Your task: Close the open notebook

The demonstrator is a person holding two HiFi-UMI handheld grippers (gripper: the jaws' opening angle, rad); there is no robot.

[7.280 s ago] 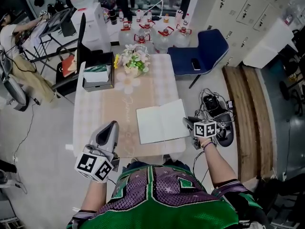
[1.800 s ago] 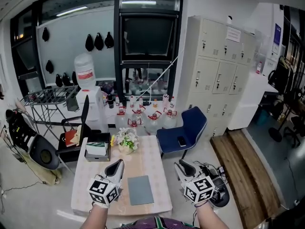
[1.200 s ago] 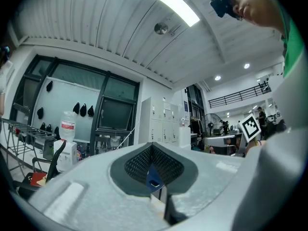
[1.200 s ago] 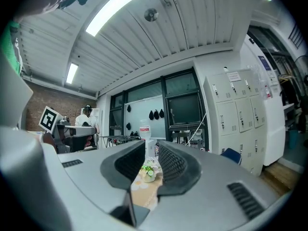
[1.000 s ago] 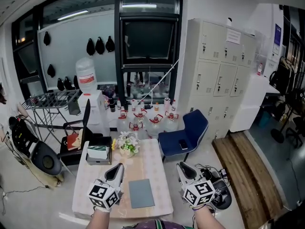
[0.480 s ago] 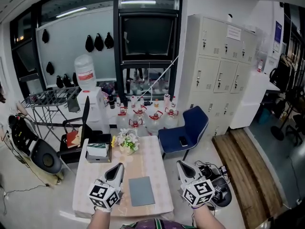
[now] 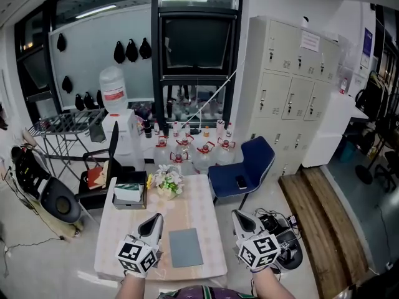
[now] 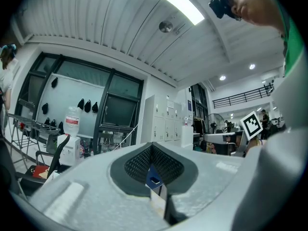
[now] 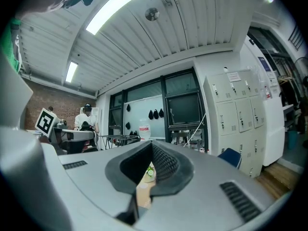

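The grey notebook [image 7: 186,247] lies closed and flat on the pale table [image 7: 124,242], near its front edge. My left gripper [image 7: 153,220] hovers just left of the notebook, pointing away from me; its jaws meet at the tip in the left gripper view [image 8: 152,146], with nothing between them. My right gripper [image 7: 239,217] is held beyond the table's right edge, apart from the notebook. Its jaws are also together and empty in the right gripper view [image 9: 152,144].
A pot of flowers [image 7: 166,183] and a dark box with a green-white packet [image 7: 129,194] stand at the table's far end. A blue chair [image 7: 246,167] is at the far right, cables and gear [image 7: 283,235] lie on the floor, and water jugs [image 7: 187,154] stand behind.
The notebook that lay open several seconds ago is now closed. The head view has lifted from looking straight down. Over the last second both grippers have barely moved.
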